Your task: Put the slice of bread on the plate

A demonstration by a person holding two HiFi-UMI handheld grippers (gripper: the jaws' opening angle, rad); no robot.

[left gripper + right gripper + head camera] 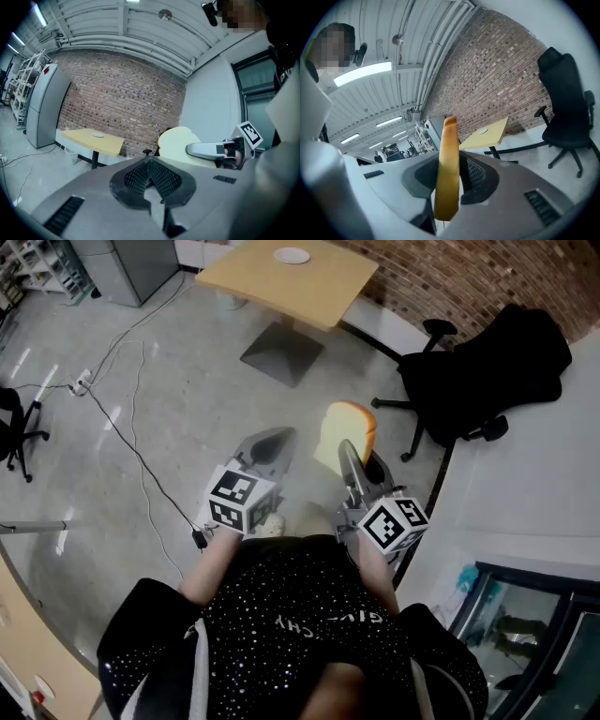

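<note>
A slice of bread with a tan crust stands upright, and my right gripper is shut on it. In the right gripper view the bread is edge-on, clamped between the two jaws. My left gripper hangs beside it on the left, shut with nothing in it. The left gripper view has the bread just right of those closed jaws. A small white plate lies on a yellow table far ahead across the floor; the plate also appears in the right gripper view.
A black office chair stands to the right by a white wall. Cables run over the grey floor at the left. A brick wall lies behind the table. A grey cabinet stands far left.
</note>
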